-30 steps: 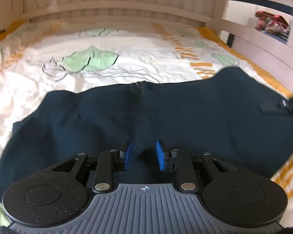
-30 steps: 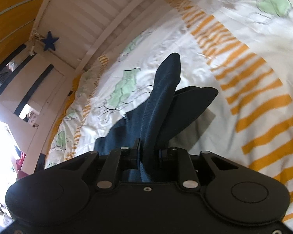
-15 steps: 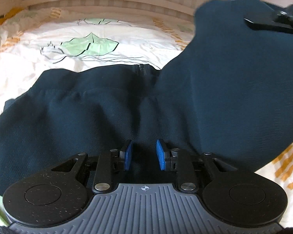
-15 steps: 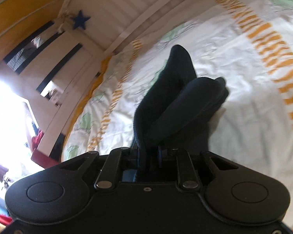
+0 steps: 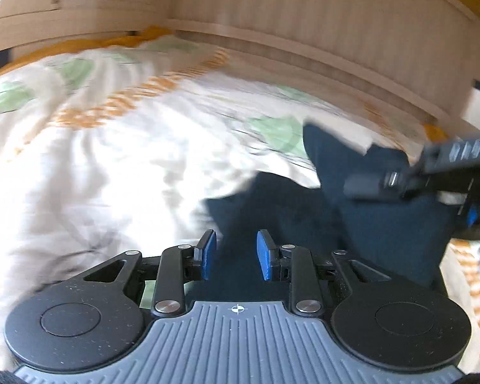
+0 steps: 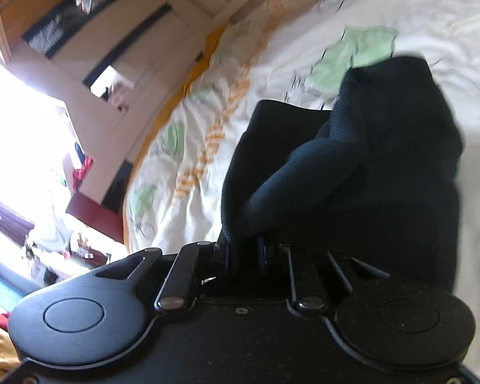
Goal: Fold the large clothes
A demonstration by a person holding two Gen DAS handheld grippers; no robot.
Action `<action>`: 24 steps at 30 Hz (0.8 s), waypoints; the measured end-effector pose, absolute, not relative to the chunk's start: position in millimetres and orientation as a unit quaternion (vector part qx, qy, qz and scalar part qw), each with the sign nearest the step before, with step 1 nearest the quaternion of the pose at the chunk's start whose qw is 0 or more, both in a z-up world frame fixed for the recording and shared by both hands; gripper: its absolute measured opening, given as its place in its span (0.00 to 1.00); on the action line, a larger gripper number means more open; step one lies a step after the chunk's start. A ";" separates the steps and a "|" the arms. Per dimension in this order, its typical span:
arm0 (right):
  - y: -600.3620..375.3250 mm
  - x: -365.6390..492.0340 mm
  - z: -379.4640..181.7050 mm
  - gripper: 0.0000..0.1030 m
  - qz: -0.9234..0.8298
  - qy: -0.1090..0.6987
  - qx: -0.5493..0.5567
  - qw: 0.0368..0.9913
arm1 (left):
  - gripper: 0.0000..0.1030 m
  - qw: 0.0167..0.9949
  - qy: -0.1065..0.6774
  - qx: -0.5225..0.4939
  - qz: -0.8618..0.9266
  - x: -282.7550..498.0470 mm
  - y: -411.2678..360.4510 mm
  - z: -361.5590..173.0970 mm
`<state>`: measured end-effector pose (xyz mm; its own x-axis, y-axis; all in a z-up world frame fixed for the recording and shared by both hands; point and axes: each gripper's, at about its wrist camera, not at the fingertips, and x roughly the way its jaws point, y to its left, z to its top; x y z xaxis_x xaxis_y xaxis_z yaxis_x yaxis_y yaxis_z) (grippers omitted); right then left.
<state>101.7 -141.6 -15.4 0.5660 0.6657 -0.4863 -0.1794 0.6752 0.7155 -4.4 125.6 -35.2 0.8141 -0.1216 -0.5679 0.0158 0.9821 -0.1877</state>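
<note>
My left gripper (image 5: 233,253) sits low in its own view with the blue pads (image 5: 207,254) standing apart, a gap between them, and dark cloth filling that gap; I cannot tell whether the pads actually press on it. The dark navy garment (image 5: 377,224) runs from my fingers to the right, bunched and lifted over the white bedsheet (image 5: 112,166), which is printed with green leaves and orange stripes (the whole view is smeared with blur). At the right edge my right gripper (image 5: 372,185) reaches in from the side, its black finger lying against the raised corner of the garment. Behind the bed stands a pale wooden slatted bed frame (image 5: 320,22). From the right wrist camera, my right gripper (image 6: 241,252) is pinching a thick fold of the garment (image 6: 352,166) between nearly closed fingers, and the cloth rises out of them in rolled, ribbed folds and hangs dark over the sheet (image 6: 432,22). To the left lie the bed's edge, pale cupboard fronts and a very bright window area.
</note>
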 end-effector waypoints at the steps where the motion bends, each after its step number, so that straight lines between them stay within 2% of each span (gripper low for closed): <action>1: -132.7 106.4 -22.5 0.26 0.258 0.396 0.308 0.826 | 0.27 0.948 0.303 -0.093 -0.028 -5.3 132.2 -35.0; 9: -73.0 127.3 -61.8 0.27 0.283 0.432 0.265 0.814 | 0.27 0.943 0.306 -0.129 0.011 -11.6 158.6 -35.0; 11: -61.0 128.1 -65.3 0.30 0.287 0.433 0.242 0.820 | 0.27 0.945 0.302 -0.129 0.015 -13.2 159.9 -34.3; 14: -55.1 126.3 -65.5 0.47 0.305 0.421 0.226 0.824 | 0.27 0.946 0.299 -0.125 0.011 -15.0 158.7 -29.6; 16: -62.6 124.2 -58.8 0.63 0.328 0.414 0.253 0.811 | 0.27 0.950 0.288 -0.122 0.006 -18.4 158.6 -23.3; 18: -72.2 119.3 -48.2 0.73 0.345 0.404 0.273 0.802 | 0.30 0.956 0.270 -0.115 0.003 -24.0 156.6 -14.5; 22: -99.6 105.0 -21.4 0.80 0.346 0.365 0.282 0.817 | 0.43 0.964 0.243 -0.103 -0.022 -25.0 145.5 1.6; 24: -119.5 99.6 -8.0 0.88 0.337 0.340 0.289 0.830 | 0.43 0.965 0.239 -0.095 -0.046 -19.2 135.1 2.9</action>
